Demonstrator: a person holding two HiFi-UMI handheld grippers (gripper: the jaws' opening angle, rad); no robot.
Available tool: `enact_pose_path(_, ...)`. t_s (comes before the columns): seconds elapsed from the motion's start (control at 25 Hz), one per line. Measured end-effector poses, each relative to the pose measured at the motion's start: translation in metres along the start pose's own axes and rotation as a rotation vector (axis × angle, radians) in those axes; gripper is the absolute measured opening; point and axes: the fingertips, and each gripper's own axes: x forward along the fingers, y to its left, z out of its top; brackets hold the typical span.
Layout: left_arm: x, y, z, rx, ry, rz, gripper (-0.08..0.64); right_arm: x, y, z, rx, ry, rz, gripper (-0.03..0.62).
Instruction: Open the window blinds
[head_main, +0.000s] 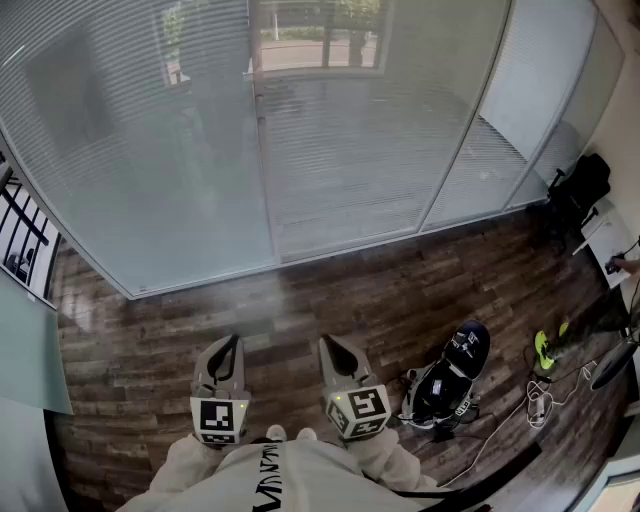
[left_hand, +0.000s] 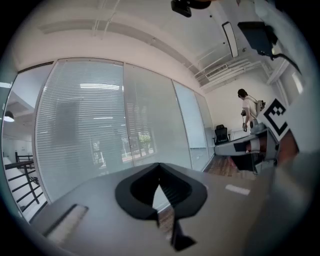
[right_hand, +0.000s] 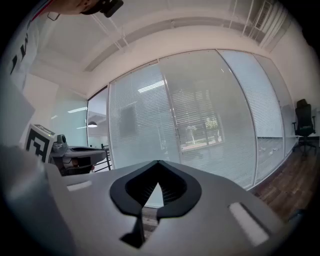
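The window blinds (head_main: 350, 150) hang behind a long glass wall across the far side of the room, slats mostly turned closed, with some greenery showing dimly through the middle panel. Both grippers are held low in front of the person, well short of the glass. The left gripper (head_main: 232, 345) and the right gripper (head_main: 332, 348) point side by side toward the wall, jaws together and nothing between them. The left gripper view has its shut tips (left_hand: 160, 165) before the blinds (left_hand: 85, 130). In the right gripper view the shut tips (right_hand: 158, 162) face the blinds (right_hand: 200, 120). No cord or wand shows.
Dark wood flooring (head_main: 330, 300) runs to the glass. A black backpack (head_main: 450, 380) with cables lies at the right. A black chair (head_main: 578, 190) stands in the far right corner. A black railing (head_main: 25, 235) is at the left. A person (left_hand: 248, 112) stands by a desk.
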Motion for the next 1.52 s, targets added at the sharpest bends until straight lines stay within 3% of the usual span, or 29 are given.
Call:
enact_pose_path(1.0, -0.002, -0.003, -0.006, 0.014, 0.007, 0.030, 0.000, -0.020, -0.025, -0.011, 0.094, -0.026, -0.035, 0.002)
enact_pose_path(1.52, 0.057, 0.014, -0.015, -0.010, 0.003, 0.003, 0.000, 0.025, -0.053, -0.016, 0.078, 0.017, -0.071, 0.002)
